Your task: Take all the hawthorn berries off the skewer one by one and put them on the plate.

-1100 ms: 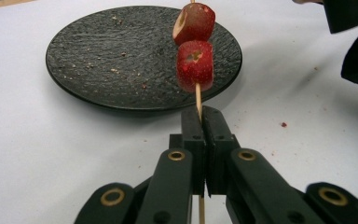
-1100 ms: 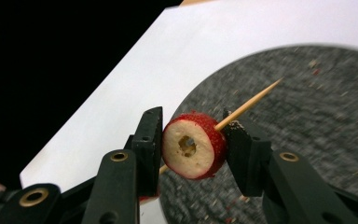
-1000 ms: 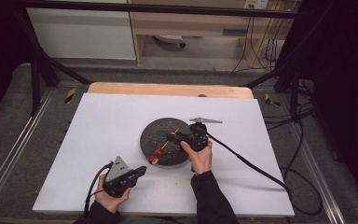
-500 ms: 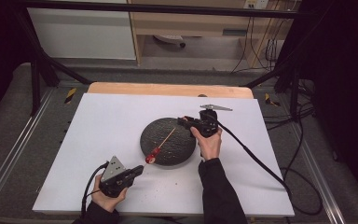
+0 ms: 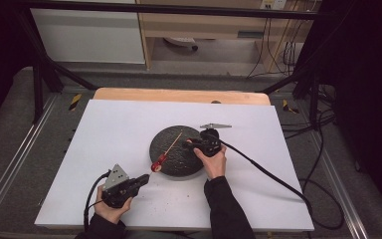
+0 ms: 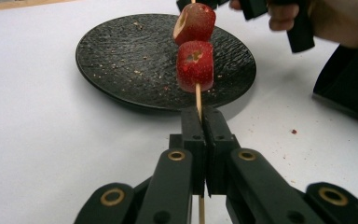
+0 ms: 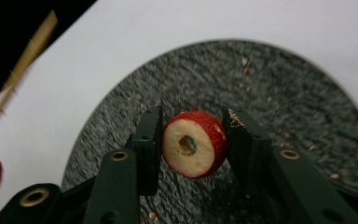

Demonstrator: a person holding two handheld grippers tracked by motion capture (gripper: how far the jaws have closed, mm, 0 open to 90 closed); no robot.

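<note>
White table point(image 5: 104, 129), black plate point(image 5: 171, 162), unlabelled.

Both grippers held low, jaws closed in a grip

The left gripper point(image 5: 140, 181) is held in the left hand point(image 5: 110, 211) at the near left, pointed up and to the right, its jaws pressed together. The right gripper point(image 5: 190, 144) is held in the right hand point(image 5: 212, 162), pointed left, the dark-sleeved forearm stretched forward, its jaws clamped with a gap kept between them.

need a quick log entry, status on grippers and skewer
Left gripper shut on skewer, two fruit pieces on it. Right gripper shut on fruit slice over plate. Nothing in the way.
</note>
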